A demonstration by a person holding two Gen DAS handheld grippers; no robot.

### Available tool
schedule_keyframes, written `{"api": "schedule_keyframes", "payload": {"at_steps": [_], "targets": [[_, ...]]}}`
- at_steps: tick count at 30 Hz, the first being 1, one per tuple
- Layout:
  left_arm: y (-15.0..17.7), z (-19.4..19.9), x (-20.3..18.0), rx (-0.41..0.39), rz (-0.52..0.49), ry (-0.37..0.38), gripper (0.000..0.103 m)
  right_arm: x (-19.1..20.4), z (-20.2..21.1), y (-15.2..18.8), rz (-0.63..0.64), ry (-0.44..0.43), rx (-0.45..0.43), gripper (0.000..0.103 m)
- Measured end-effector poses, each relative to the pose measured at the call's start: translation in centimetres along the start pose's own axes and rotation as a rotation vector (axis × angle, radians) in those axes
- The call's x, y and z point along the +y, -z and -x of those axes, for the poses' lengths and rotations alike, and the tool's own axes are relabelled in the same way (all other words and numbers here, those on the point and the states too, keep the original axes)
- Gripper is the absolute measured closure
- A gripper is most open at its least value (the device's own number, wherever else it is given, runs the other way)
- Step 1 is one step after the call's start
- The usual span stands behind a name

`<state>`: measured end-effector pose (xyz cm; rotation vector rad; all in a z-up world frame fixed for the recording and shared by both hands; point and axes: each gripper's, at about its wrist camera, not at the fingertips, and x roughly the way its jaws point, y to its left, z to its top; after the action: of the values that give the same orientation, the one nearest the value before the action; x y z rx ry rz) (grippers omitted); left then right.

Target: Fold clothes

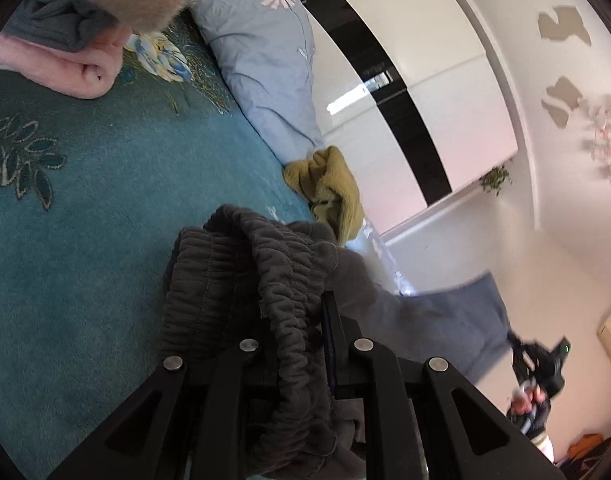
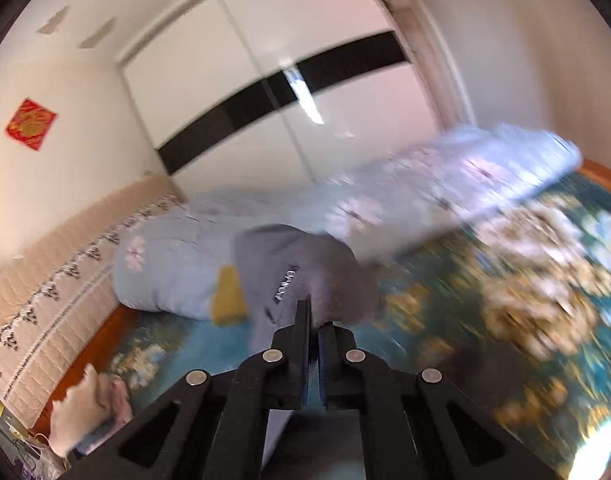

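My left gripper (image 1: 295,304) is shut on the elastic waistband of dark grey pants (image 1: 241,264), held above the teal bed cover (image 1: 105,200). The grey cloth stretches right toward my right gripper (image 1: 539,364), seen small and far off in a gloved hand. In the right wrist view my right gripper (image 2: 314,314) is shut on the same grey garment (image 2: 297,264), which bears a small printed word. That view is blurred by motion.
A light blue flowered quilt (image 1: 265,60) lies along the bed's far side beside a white wardrobe (image 1: 405,92). An olive towel (image 1: 329,184) sits by the quilt. Folded pink (image 1: 61,68) and grey (image 1: 53,20) clothes lie at the upper left.
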<state>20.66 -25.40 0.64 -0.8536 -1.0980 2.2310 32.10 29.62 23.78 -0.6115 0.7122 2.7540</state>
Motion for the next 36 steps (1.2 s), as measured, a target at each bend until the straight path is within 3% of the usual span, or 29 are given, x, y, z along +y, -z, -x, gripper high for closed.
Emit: {"api": "schedule_keyframes", "payload": {"at_steps": [5,9,10,12,14,18,20,23,26,31,34,36], "targets": [[0.7,-0.1,0.0,0.034,-0.013,-0.03,0.09,-9.3,-1.1,7.6,-0.207,0.129,0.169,0.099],[1.4,0.5,-0.2,0.033,-0.027,-0.063,0.081,-14.3,-2.7,11.6,-0.345,0.141,0.219,0.099],[1.5,0.8,-0.3,0.032,-0.029,-0.068,0.08,-14.7,-3.1,12.0,-0.35,0.138,0.222,0.099],[1.8,1.5,-0.5,0.027,-0.025,-0.083,0.063,-15.2,-3.4,12.5,-0.347,0.128,0.221,0.099],[2.2,2.8,-0.5,-0.001,-0.013,-0.128,0.052,-15.4,-3.9,12.6,-0.343,0.113,0.216,0.099],[3.5,6.5,0.4,-0.089,0.049,-0.218,0.046,-15.8,-4.0,12.9,-0.35,0.071,0.192,0.099],[4.5,8.1,1.7,-0.108,0.138,-0.229,0.046,-15.6,-4.0,12.9,-0.343,0.059,0.18,0.099],[5.8,8.2,3.2,-0.047,0.269,-0.165,0.046,-15.0,-4.1,12.8,-0.316,0.058,0.17,0.099],[6.8,6.9,2.7,0.046,0.309,-0.117,0.046,-14.5,-4.2,12.8,-0.296,0.06,0.174,0.099],[8.4,4.1,1.4,0.142,0.311,-0.136,0.046,-14.4,-4.1,12.8,-0.29,0.058,0.172,0.098],[8.5,3.2,1.3,0.091,0.329,-0.134,0.053,-14.3,-4.0,12.9,-0.287,0.057,0.17,0.098],[8.5,3.2,1.2,0.068,0.316,-0.118,0.07,-14.2,-4.0,12.9,-0.284,0.057,0.169,0.098]]}}
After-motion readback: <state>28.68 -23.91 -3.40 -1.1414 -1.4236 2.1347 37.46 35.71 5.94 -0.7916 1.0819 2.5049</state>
